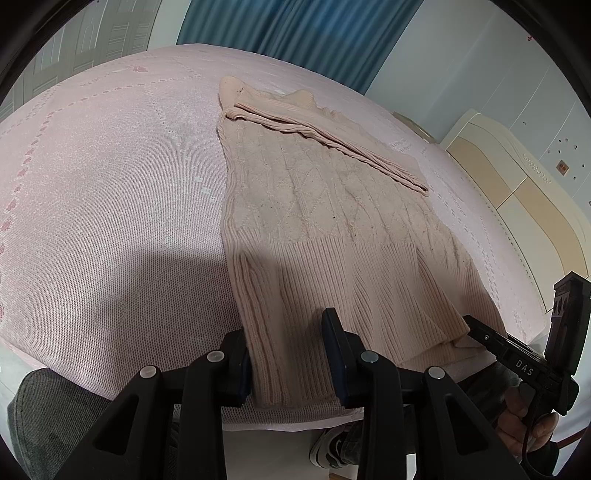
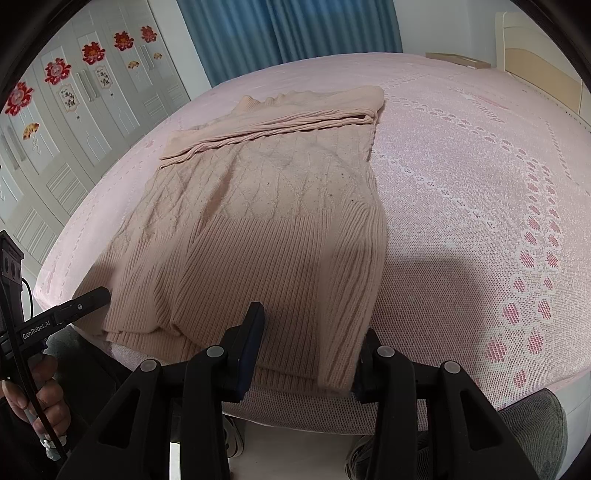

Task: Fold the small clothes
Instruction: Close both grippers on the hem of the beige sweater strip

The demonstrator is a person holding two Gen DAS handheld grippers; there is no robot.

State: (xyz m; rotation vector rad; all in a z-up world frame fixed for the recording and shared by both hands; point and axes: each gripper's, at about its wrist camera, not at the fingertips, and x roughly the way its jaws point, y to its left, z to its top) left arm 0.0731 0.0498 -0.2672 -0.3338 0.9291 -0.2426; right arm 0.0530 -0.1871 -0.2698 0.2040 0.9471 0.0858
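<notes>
both grippers are angled down over the near edge of the bed (image 1: 110,184), a person's hand (image 1: 524,421) wrapped round the handle of the right one. left gripper (image 1: 291,354) sits at the near left corner of the sweater (image 1: 314,206), its fingers either side of the ribbed hem, and the knit fills the gap between them; whether the pads really pinch it i cannot tell. right gripper (image 2: 310,350) mirrors that at the sweater's near right corner, fingers straddling the ribbed hem with cloth bunched between them, the right finger half buried behind the fabric, and again a true clamp i cannot tell. the sweater itself, pale pink with a diamond cable pattern, lies flat on the pink patterned bed, hem toward the grippers at the bed's near edge, collar at the far end, one sleeve (image 2: 273,125) folded across the chest. beyond the bed, a blue curtain (image 2: 288,29) and white wardrobe doors (image 2: 74,122) with red paper flowers
</notes>
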